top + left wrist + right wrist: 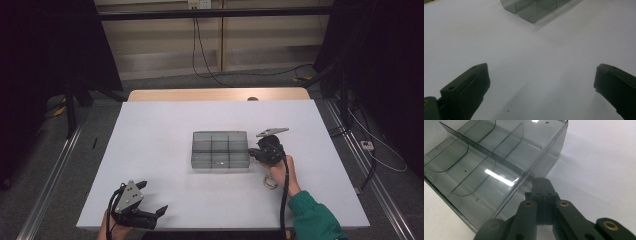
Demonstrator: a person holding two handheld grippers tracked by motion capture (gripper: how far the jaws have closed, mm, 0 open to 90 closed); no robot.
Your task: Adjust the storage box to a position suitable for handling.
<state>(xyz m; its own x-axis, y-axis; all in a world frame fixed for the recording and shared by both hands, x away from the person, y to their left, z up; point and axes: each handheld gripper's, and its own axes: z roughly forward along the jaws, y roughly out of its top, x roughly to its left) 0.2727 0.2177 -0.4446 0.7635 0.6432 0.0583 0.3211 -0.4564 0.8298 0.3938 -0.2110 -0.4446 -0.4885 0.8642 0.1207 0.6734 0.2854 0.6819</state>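
A see-through grey box (pixel 220 150) sits near the middle of the white table (pixel 150 150). It has thin walls inside that cut it into small rooms, three across and two deep. In the high view a tiny pale thing (pixel 218 162) lies in the middle room of the near row, but it is too small to tell what it is. The box has no lid on it, and light shines off its smooth floor in the right gripper view (pixel 499 177). The right gripper (pixel 253 152) is at the right side of the box, and its tip is at the box wall. In the right gripper view its two black jaws are pressed tight together, with nothing between them, and the tip (pixel 543 185) sits right at the outside of the near corner of the box. A hand (pixel 279 174) holds this gripper, and the arm has a green sleeve (pixel 312 215). A black cable runs back along the arm. The left gripper (pixel 152 210) is well apart from the box, down at the near left edge of the table. Its jaws stand wide open over bare table (pixel 536 75), holding nothing. In the left gripper view a corner of the box (pixel 531 11) shows far off at the top.
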